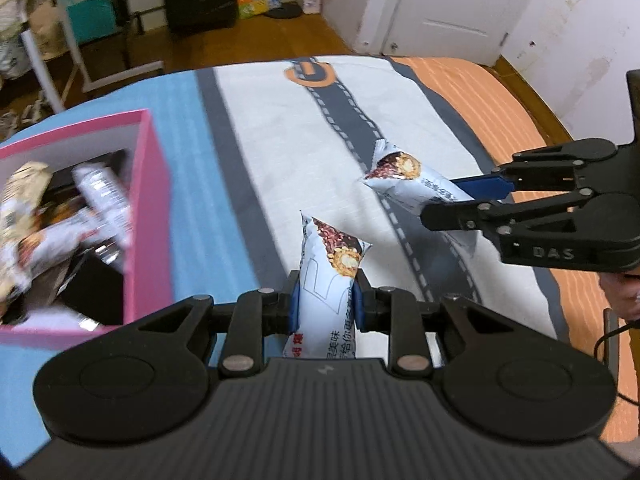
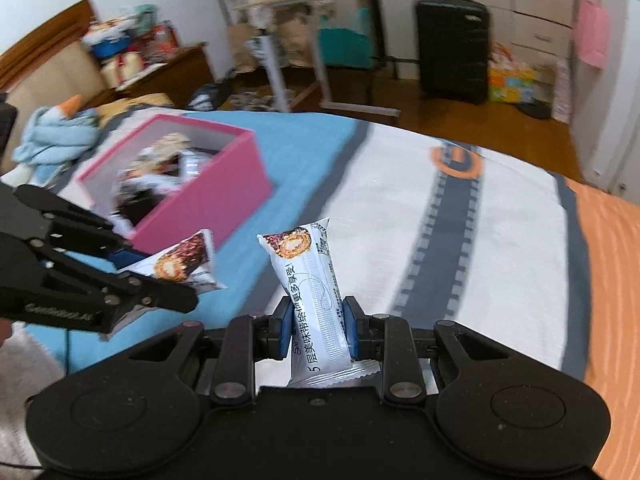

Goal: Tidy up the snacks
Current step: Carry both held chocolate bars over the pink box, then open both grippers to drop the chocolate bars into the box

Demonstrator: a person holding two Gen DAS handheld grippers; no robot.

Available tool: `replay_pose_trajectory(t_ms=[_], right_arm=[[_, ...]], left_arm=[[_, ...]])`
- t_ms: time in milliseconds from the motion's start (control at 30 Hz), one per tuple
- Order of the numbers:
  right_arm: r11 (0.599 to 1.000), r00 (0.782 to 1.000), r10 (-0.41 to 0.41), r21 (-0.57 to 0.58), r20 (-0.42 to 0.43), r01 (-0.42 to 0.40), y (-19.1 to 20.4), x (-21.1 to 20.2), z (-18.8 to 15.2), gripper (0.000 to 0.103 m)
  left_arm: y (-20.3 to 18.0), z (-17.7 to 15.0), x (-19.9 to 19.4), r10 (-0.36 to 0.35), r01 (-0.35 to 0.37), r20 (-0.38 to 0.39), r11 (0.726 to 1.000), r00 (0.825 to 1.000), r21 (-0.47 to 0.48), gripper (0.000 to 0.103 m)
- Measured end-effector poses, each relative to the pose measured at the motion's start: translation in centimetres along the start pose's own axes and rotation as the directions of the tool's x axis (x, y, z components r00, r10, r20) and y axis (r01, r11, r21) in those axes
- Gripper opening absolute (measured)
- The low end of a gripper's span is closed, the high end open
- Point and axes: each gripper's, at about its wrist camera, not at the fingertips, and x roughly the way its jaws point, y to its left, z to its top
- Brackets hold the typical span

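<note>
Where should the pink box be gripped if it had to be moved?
Grip the pink box by its near side wall, one finger inside and one outside, coming from above. The top is open, the walls are thin and upright, and snack packets fill the middle, so the rim is the free edge.

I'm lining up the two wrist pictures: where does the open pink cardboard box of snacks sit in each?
Left wrist view: open pink cardboard box at the left edge, partly cut off.
Right wrist view: same box, upper left of centre.
Shared landmark: grey road-print stripe on the bedcover.
</note>
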Motion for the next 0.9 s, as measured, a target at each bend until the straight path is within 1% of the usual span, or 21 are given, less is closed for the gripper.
replay_pose_trajectory(t_ms=[100, 200, 267, 333, 400, 467, 500, 600, 667, 800, 900], right_arm=[[0.998, 0.999, 0.047, -0.048, 0.008, -0.047, 2.5, -0.8, 0.7, 0.03], [0.992, 0.996, 0.091, -0.094, 0.013, -0.089, 4.5, -1.0, 1.8, 0.03], [0.985, 0.993, 0.113, -0.131, 0.017, -0.11, 6.2, -0.8, 2.5, 0.03], [0.977, 0.991, 0.135, -0.167, 0.023, -0.129, 7.8, -0.5, 3.4, 0.03], [0.967, 0.985, 0.169, -0.197, 0.04, -0.158, 9.2, -0.1, 4.4, 0.03], [0.95, 0.975, 0.218, -0.238, 0.044, -0.201, 10.6, 0.9, 5.7, 0.03], [0.939, 0.972, 0.231, -0.268, 0.03, -0.215, 11.4, 1.6, 6.4, 0.03], [0.923, 0.979, 0.202, -0.334, 0.002, -0.19, 13.2, 3.8, 8.5, 0.03], [0.918, 0.982, 0.189, -0.356, 0.001, -0.176, 14.1, 5.0, 9.8, 0.03], [0.927, 0.981, 0.193, -0.333, 0.027, -0.174, 14.6, 7.2, 12.1, 0.03], [0.929, 0.976, 0.214, -0.315, 0.035, -0.192, 14.9, 9.2, 13.5, 0.03]], left_arm=[[1.3, -1.4, -2.1, 0.017, -0.016, 0.033, 0.999, 0.999, -0.031, 0.024], [2.3, -2.5, -3.8, 0.055, -0.052, 0.068, 0.998, 0.996, -0.042, 0.024], [3.3, -3.0, -4.8, 0.074, -0.068, 0.09, 0.996, 0.993, -0.066, 0.024], [4.6, -3.3, -5.9, 0.094, -0.082, 0.118, 0.991, 0.989, -0.101, 0.024], [6.1, -3.6, -7.1, 0.138, -0.118, 0.152, 0.984, 0.979, -0.131, 0.024], [7.4, -3.6, -7.7, 0.17, -0.143, 0.164, 0.976, 0.972, -0.164, 0.024], [8.3, -3.5, -7.9, 0.184, -0.152, 0.166, 0.971, 0.969, -0.186, 0.024], [10.6, -3.2, -8.3, 0.235, -0.192, 0.164, 0.952, 0.958, -0.24, 0.024], [12.1, -2.7, -8.2, 0.264, -0.216, 0.157, 0.938, 0.952, -0.27, 0.024], [14.3, -1.4, -7.8, 0.333, -0.272, 0.162, 0.91, 0.929, -0.314, 0.024], [15.9, -0.4, -6.9, 0.38, -0.306, 0.157, 0.882, 0.912, -0.358, 0.024]])
